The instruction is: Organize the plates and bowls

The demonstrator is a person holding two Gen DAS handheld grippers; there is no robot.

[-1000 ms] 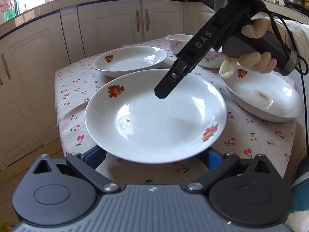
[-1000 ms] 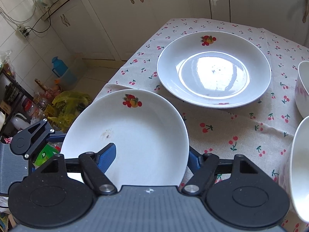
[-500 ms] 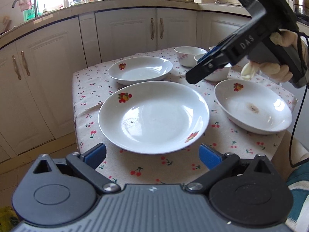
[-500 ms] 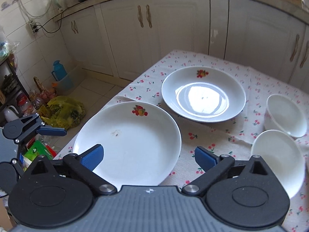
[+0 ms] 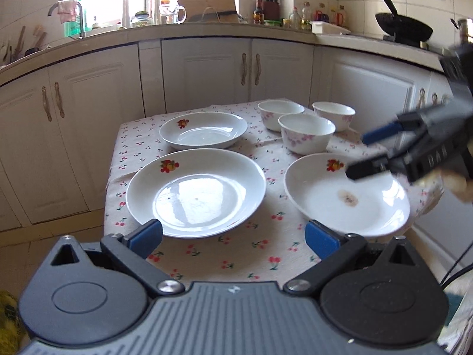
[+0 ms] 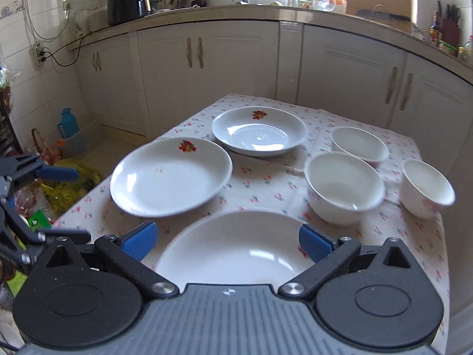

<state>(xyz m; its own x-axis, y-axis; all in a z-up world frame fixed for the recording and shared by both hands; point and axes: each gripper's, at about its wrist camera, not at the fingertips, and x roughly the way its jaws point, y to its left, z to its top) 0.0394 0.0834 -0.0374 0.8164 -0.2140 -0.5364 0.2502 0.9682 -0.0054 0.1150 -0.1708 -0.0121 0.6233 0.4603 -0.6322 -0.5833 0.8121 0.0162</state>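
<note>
Plates (image 5: 196, 190) untouched; right gripper (image 6: 227, 242) fingers just opened wide, empty.

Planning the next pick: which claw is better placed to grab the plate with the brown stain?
Right, probably. The right claw, jaws just opened and empty, hangs over the stained plate; the left claw, also open, faces the middle plate instead.

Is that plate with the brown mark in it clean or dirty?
Dirty, slightly. The plate lies flat on the tablecloth and has a small brown smear near its middle; the rest of it looks white and empty.
</note>
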